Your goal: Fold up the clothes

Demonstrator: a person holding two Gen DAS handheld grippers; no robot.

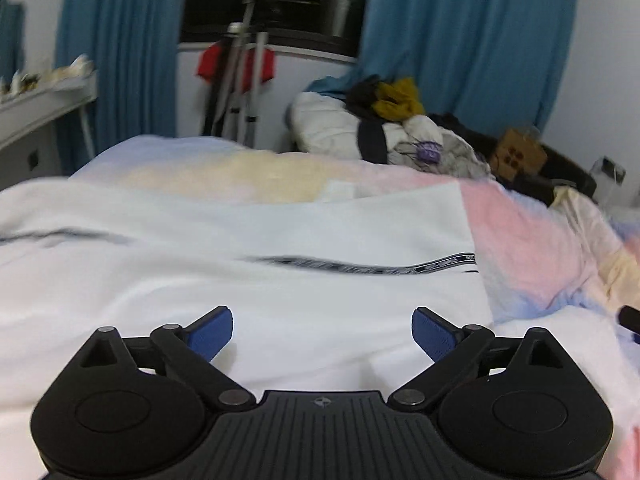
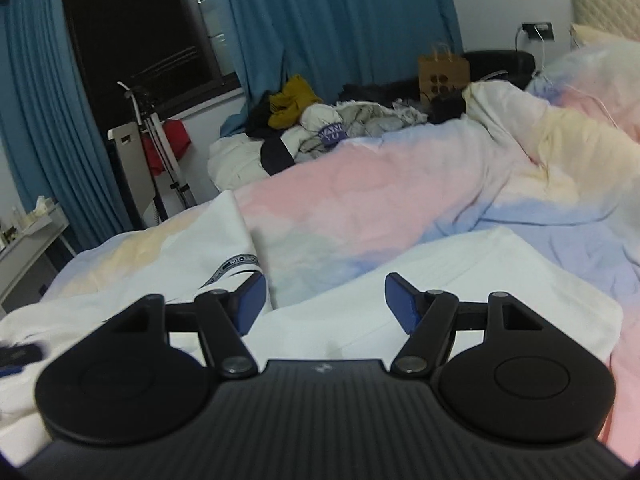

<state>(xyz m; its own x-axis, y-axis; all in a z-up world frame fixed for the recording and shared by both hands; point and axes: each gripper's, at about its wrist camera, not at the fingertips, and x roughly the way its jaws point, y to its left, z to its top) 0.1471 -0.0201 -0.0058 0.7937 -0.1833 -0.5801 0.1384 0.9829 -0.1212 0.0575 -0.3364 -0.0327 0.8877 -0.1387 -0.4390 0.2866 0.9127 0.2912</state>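
left gripper (image 1: 322, 330), right gripper (image 2: 325, 300): jaws apart, nothing held | white garment (image 1: 280, 248) spread on bed (image 2: 360, 200) | step judged: between folds | next: an edge is to be gripped

Ahead of my left gripper (image 1: 322, 330), whose jaws stand wide apart, the white garment (image 1: 248, 280) lies low and flat, and I see nothing standing on it. Beyond it the pastel duvet (image 1: 532, 232) rises in soft folds to the right. Ahead of my right gripper (image 2: 325, 300), also spread wide, the same duvet (image 2: 360, 200) is bare up to a heap of clothes (image 2: 320, 128) and a brown paper bag (image 2: 443, 74) at the far edge.
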